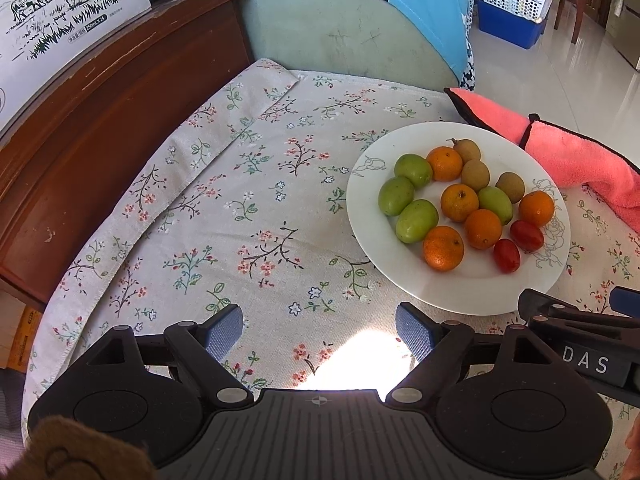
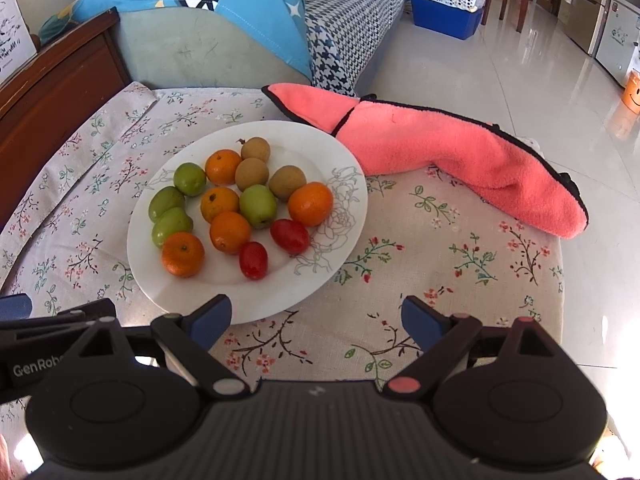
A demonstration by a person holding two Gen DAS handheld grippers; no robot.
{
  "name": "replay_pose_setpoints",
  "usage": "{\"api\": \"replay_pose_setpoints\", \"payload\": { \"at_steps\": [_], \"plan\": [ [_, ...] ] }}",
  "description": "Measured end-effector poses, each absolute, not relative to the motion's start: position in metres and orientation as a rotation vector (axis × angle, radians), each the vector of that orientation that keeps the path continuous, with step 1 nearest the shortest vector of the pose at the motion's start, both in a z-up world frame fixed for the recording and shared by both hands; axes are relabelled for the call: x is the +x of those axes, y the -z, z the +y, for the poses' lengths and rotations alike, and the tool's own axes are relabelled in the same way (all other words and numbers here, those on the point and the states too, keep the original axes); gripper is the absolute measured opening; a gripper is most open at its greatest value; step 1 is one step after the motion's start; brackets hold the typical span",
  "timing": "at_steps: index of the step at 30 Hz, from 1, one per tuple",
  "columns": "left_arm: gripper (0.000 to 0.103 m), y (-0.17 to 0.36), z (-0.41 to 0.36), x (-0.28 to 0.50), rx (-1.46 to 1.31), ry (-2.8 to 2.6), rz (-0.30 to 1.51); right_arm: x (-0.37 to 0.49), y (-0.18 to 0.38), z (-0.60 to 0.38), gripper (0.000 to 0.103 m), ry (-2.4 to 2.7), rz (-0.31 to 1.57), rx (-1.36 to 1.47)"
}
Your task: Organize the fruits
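Left hand-held gripper [image 1: 320, 330] and right hand-held gripper [image 2: 316, 320]: both spread wide, nothing between the pads, poised above the floral-clothed counter [image 1: 240, 220]. Beyond them, white plate [image 2: 224, 288] carrying oranges, green fruits, brown fruits, two red ones. Pink cloth [image 2: 460, 160] lies behind the plate.

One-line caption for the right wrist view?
Open right gripper above a floral cloth, facing a white plate of mixed fruit beside a pink towel.
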State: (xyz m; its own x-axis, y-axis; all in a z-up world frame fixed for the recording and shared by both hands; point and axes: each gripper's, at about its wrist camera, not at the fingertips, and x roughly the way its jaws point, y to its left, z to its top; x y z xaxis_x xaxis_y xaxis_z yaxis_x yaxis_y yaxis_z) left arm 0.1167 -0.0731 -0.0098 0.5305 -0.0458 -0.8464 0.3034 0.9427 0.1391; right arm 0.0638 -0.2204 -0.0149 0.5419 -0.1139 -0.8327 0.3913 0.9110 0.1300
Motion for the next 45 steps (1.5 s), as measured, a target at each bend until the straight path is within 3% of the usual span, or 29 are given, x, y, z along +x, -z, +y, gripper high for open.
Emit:
{"api": "replay_pose_setpoints", "payload": {
  "at_steps": [20,30,45],
  "plan": [
    [0.086,0.023,-0.046,0.087,0.327,0.237,1.011,0.024,0.038,-0.189,0.093,0.275,0.988,0.347],
    [0.086,0.025,-0.031,0.081,0.34,0.217,1.0,-0.001,0.051,-0.163,0.102,0.307,0.87,0.221],
    [0.086,0.019,-0.005,0.082,0.302,0.192,0.98,-0.02,0.067,-0.132,0.102,0.318,0.642,0.151]
  ]
}}
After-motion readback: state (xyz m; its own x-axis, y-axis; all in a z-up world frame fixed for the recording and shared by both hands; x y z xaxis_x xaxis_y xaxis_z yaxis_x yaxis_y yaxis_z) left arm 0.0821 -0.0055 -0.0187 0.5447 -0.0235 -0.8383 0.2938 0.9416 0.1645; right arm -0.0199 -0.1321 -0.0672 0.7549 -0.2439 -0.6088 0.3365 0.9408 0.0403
